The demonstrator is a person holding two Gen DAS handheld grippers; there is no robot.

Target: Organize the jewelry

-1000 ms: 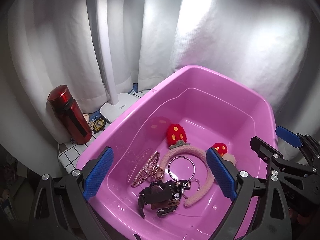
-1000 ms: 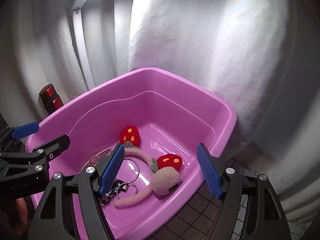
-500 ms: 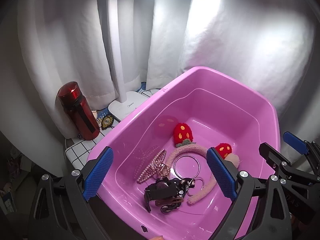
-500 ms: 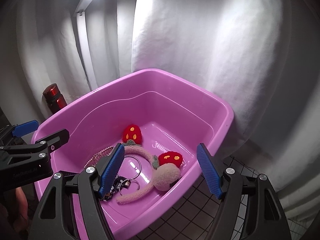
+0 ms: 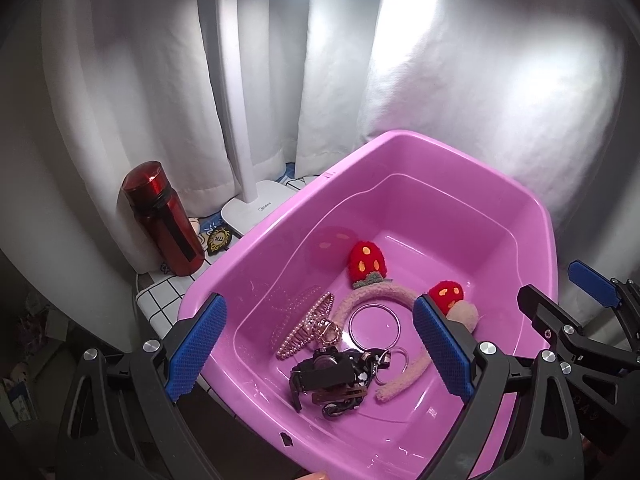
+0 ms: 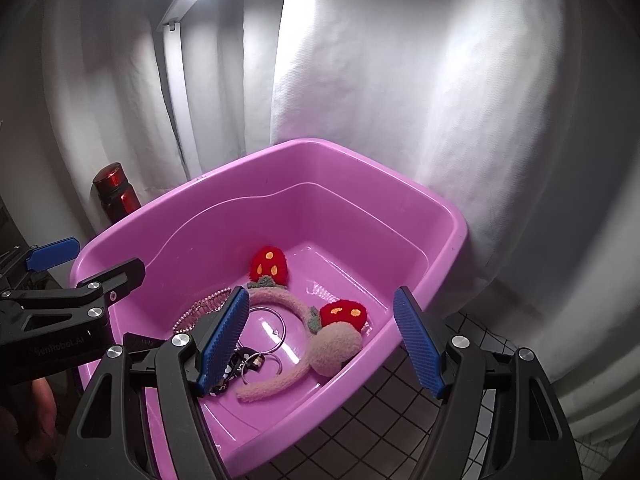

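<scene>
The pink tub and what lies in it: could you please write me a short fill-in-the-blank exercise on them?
1. The fuzzy headband bears two red ____ decorations.
2. The pearl hair clip lies inside the ____ tub.
3. The bottle standing outside the tub is ____.
4. Both the left gripper and the right gripper have their jaws ____, holding nothing.

Missing words: strawberry; pink; red; open

- Left gripper (image 5: pixel 320 346): jaws spread wide, nothing between the blue pads (image 5: pixel 196 350); it points forward and downward.
- Right gripper (image 6: pixel 320 342): jaws spread wide, pads (image 6: pixel 418 342) clear of any object; same downward tilt.
- The two grippers sit side by side, close but apart, each visible at the edge of the other's view.
</scene>
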